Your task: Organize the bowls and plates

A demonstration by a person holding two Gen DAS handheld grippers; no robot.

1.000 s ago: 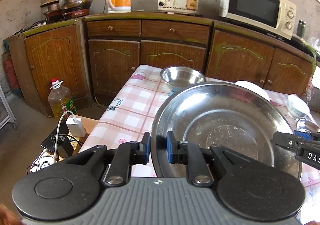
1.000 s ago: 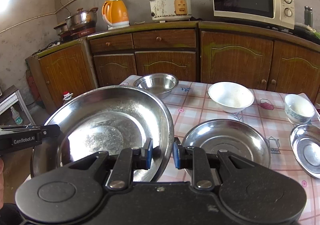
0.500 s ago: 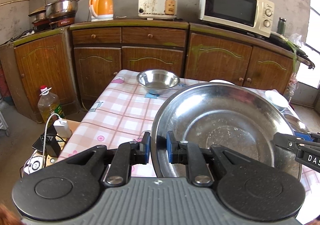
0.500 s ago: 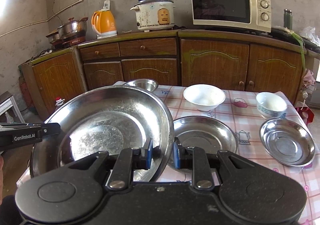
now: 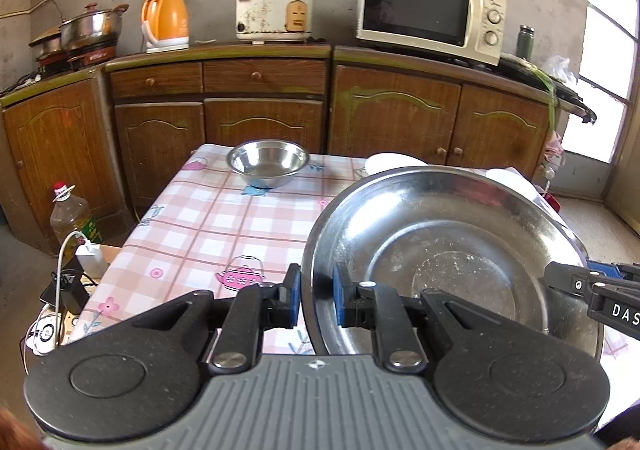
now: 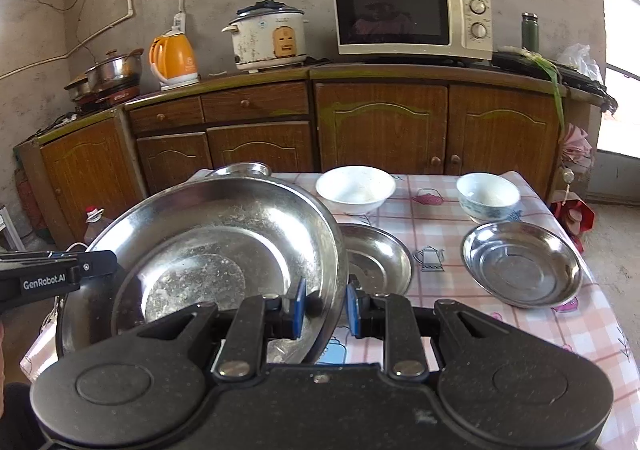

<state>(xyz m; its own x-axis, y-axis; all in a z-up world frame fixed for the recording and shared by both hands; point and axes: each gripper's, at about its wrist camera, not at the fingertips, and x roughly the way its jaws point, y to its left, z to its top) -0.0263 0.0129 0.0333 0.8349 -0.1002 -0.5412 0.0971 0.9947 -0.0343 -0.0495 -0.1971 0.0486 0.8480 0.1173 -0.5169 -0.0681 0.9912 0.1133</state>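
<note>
Above the pink checked tablecloth (image 6: pixel 500 324), both grippers carry the big round stainless-steel basin (image 6: pixel 224 250) clear of the table. The left gripper (image 5: pixel 316 300) pinches its near-left rim, the right gripper (image 6: pixel 324 308) the opposite rim, jaws narrow on thin metal. It looks stiff and light but slick, so opposite rim holds seem the sensible purchase, kept level. Behind it, a smaller steel dish (image 6: pixel 380 260) is half hidden, and I can't see the basin's underside.

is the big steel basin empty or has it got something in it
Empty: the big steel basin shows its bare, scuffed bottom in both wrist views, with nothing inside.
</note>
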